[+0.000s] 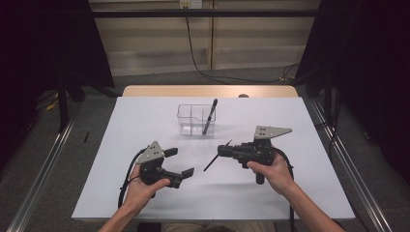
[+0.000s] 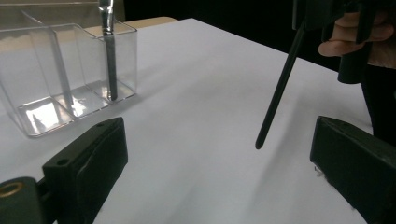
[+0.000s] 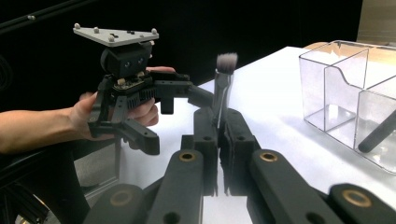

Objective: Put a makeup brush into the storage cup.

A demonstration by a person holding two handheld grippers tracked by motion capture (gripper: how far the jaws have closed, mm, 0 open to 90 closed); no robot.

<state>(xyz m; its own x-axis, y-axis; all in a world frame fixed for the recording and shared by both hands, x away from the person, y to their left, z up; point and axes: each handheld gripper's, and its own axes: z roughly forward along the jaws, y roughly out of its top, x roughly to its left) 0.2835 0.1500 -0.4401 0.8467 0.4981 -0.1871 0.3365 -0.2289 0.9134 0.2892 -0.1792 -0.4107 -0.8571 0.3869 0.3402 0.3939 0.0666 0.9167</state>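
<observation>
Over the white table (image 1: pixel 145 111), your right gripper (image 1: pixel 223 150) pinched the light, slim black makeup brush (image 1: pixel 211 162) at its stiff ferrule while your left gripper (image 1: pixel 181 162) gaped empty.

High view looks down the table; both close tongs cameras share the clear organizer (image 2: pixel 70 74).

Organizer (image 1: pixel 189 122) mid-table, pen (image 1: pixel 210 116) in its right compartment

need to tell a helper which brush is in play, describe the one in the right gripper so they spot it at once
On the white table, look in front of the clear divided box to the right gripper. Clamped in its shut jaws is a slim black makeup brush, handle slanting down above the table. Unlike the other brush standing in the box, it has a fluffy white-tipped head.
</observation>
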